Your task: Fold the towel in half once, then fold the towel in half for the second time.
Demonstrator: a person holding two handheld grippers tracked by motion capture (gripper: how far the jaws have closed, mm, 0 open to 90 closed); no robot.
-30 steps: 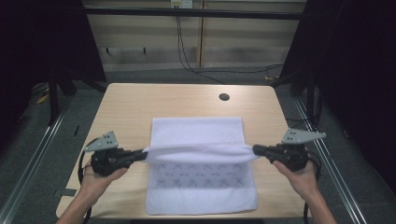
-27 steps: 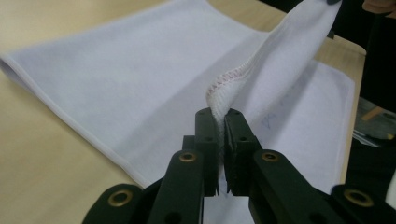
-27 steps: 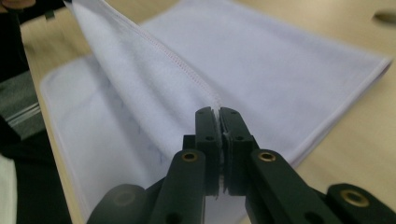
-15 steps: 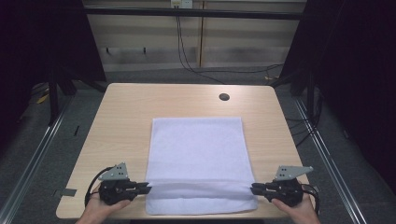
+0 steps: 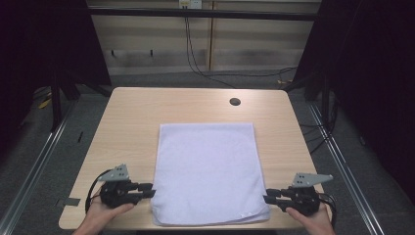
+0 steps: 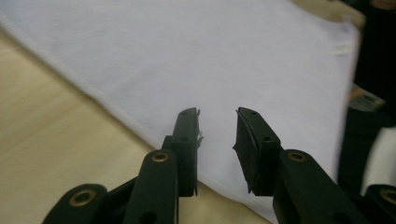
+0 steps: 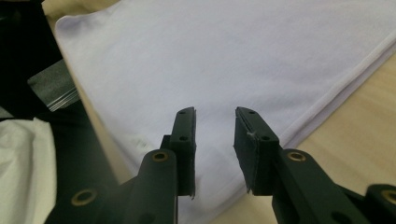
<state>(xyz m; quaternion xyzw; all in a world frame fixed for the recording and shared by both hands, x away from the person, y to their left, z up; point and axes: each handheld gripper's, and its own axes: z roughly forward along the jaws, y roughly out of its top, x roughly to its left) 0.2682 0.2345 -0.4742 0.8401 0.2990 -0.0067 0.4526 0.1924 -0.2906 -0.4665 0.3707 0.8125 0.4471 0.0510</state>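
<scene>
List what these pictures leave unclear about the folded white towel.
- Folded white cloth towel: its layer count, too fine in the high view.
- Its small tag: blurred in the left gripper view.
- Its near corner: cut off by the bottom edge in the right gripper view.

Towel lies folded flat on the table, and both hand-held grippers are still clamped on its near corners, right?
Not quite. The towel does lie folded flat on the table, but neither hand-held gripper is clamped on it. The left hand-held gripper and the right hand-held gripper have just been opening, and their jaws stand apart with nothing between them. The two gripper views show it.
</scene>
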